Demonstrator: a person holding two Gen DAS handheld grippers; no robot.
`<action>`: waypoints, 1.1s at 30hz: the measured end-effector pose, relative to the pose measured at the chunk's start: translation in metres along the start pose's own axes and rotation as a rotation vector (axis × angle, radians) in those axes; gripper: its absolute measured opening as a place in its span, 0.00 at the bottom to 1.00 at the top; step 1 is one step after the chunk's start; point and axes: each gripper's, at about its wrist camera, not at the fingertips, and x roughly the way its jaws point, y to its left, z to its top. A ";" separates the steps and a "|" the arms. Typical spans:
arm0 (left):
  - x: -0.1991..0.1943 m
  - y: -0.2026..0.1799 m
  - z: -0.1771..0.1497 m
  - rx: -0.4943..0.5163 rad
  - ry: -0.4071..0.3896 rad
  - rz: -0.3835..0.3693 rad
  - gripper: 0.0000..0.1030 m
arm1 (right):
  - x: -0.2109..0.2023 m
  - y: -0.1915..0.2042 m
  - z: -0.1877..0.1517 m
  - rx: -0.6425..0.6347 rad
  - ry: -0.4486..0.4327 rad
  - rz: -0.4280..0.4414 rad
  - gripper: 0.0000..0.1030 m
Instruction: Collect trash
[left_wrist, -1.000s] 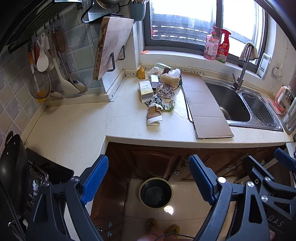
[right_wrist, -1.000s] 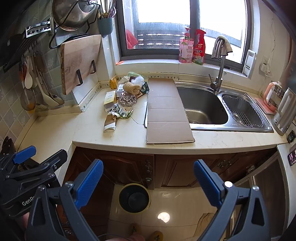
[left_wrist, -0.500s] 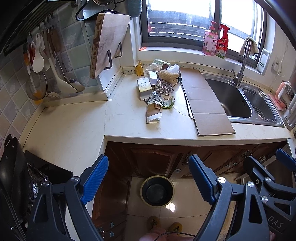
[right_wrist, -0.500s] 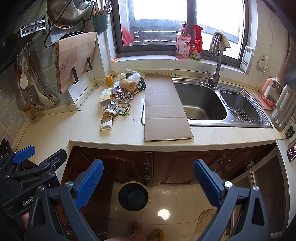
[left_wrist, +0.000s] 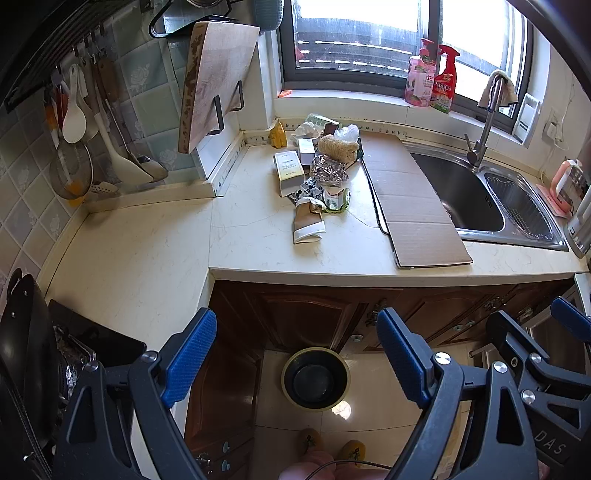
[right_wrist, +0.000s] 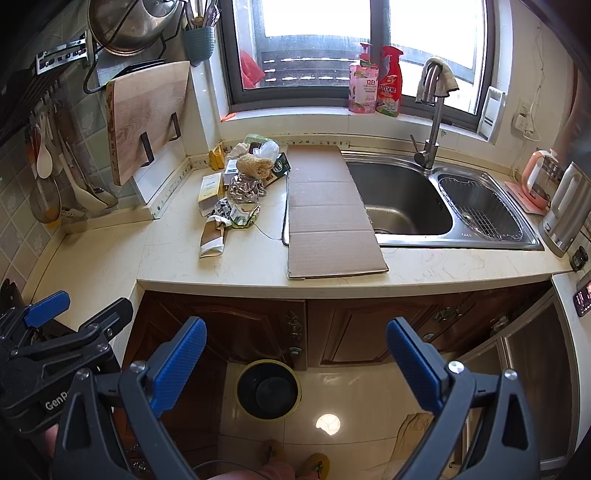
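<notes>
A pile of trash (left_wrist: 317, 173) lies on the cream counter (left_wrist: 258, 251): a flattened brown paper cup (left_wrist: 308, 221), a small white box (left_wrist: 288, 171), crumpled foil (left_wrist: 328, 170), wrappers and a plastic bag. The pile also shows in the right wrist view (right_wrist: 240, 192). A flat cardboard sheet (right_wrist: 328, 214) lies beside it, partly over the sink. A round trash bin (left_wrist: 316, 378) stands on the floor below the counter, also seen in the right wrist view (right_wrist: 267, 389). My left gripper (left_wrist: 295, 358) is open and empty, well short of the counter. My right gripper (right_wrist: 295, 363) is open and empty too.
A steel double sink (right_wrist: 424, 206) with faucet (right_wrist: 430, 122) is on the right. A cutting board (left_wrist: 214, 81) and hanging utensils (left_wrist: 81, 122) line the left wall. Bottles (right_wrist: 376, 86) stand on the windowsill. A kettle (right_wrist: 565, 210) stands far right. Dark cabinet doors (right_wrist: 332, 328) are below.
Both grippers have drawn slightly back and tilted; the counter and trash pile sit a little higher and farther in view. Both stay open and empty.
</notes>
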 end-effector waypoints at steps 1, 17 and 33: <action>0.000 0.001 0.001 0.000 0.002 -0.001 0.84 | 0.000 0.000 0.000 0.000 0.000 0.001 0.96; 0.006 -0.001 -0.001 0.003 0.012 -0.008 0.84 | 0.004 -0.003 -0.002 0.011 0.000 0.002 0.96; 0.013 -0.006 0.001 0.009 0.020 -0.006 0.84 | 0.008 -0.001 0.002 0.018 0.016 0.005 0.96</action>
